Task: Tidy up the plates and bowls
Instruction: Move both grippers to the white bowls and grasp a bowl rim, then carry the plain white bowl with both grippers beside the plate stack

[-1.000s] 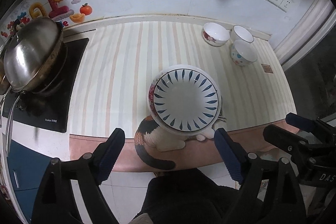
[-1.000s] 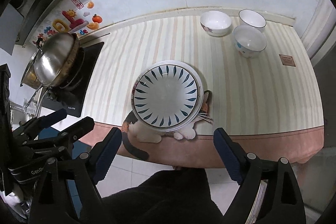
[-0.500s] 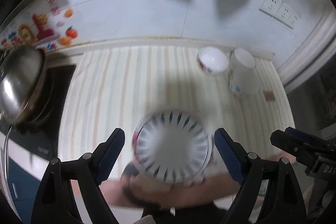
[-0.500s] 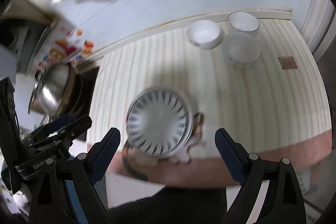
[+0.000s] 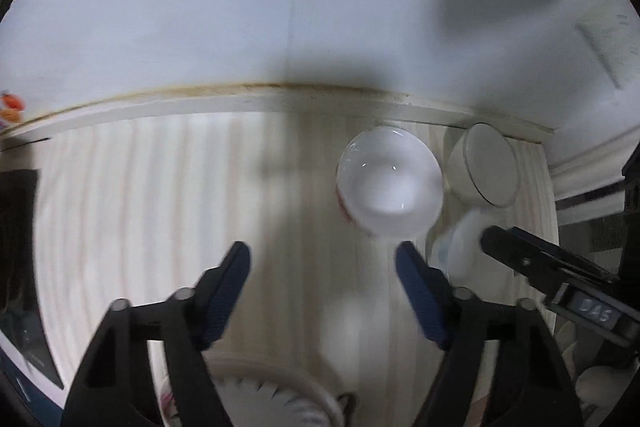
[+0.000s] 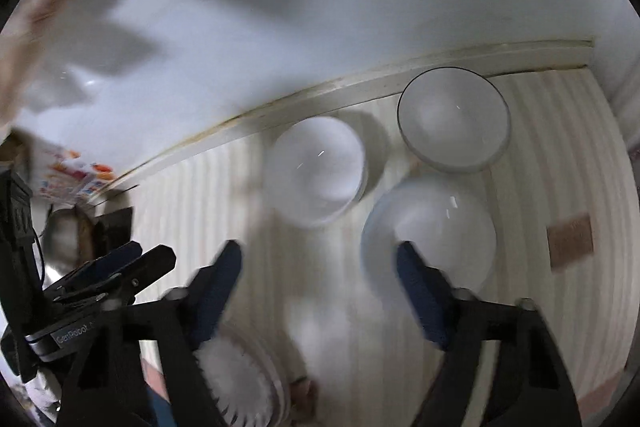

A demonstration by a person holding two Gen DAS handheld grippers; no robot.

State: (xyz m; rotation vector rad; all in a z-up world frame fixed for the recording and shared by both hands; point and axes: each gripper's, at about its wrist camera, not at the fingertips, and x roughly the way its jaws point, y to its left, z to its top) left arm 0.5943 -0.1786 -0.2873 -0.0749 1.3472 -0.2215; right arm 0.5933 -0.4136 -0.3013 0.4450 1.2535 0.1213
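Three bowls (image 6: 316, 171) (image 6: 454, 119) (image 6: 430, 231) cluster on the counter (image 6: 560, 147) near the back wall (image 6: 280, 7). The plate (image 6: 240, 383) lies nearer, left of them. The stove (image 5: 16, 227) sits far left.

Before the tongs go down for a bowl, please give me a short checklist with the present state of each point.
1. Left tongs empty: ok. Their jaws have just been closing, with nothing between them.
2. Right tongs empty: ok, they too have just been closing on nothing.
3. Three bowls apart, none stacked: ok. They are the red-patterned bowl, the dark-rimmed bowl and the near bowl.
4. Left tongs lined up on a bowl: not ok; the red-patterned bowl sits up and to the right of them.
5. Right finger clear of the near bowl: cannot tell, blur.
6. Plate behind the tongs: ok.
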